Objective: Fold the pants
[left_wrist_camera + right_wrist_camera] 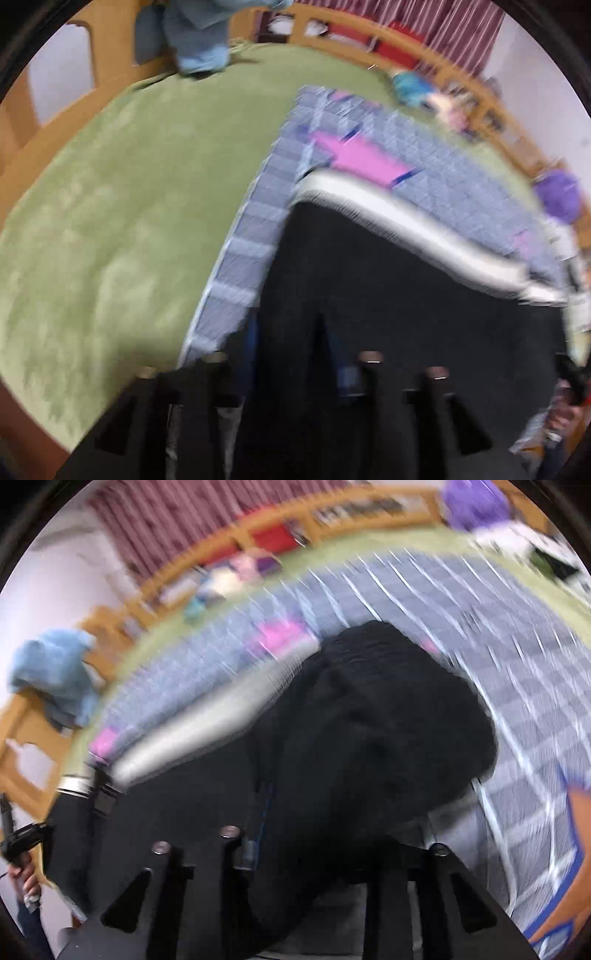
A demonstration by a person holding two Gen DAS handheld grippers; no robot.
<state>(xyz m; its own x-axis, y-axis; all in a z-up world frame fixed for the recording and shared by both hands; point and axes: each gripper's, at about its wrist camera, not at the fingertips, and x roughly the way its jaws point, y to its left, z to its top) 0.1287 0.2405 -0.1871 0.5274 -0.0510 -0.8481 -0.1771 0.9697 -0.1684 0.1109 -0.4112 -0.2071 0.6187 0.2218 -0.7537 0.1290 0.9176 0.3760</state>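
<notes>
The black pants (388, 295) with a white waistband (406, 221) hang lifted over a blue-grey checked blanket (461, 177). My left gripper (291, 369) is shut on the pants' near edge, the cloth running between its fingers. In the right wrist view the pants (369, 738) bulge upward in a bunched fold, the waistband (192, 731) stretching left toward the other gripper (26, 842). My right gripper (332, 849) is shut on the pants' cloth. Both views are motion-blurred.
A green bedspread (110, 221) covers the bed. A wooden bed frame (22, 147) rings it. Light blue clothes (199, 40) hang on the frame. A purple item (557, 195) and small clutter (229, 576) lie at the far edge.
</notes>
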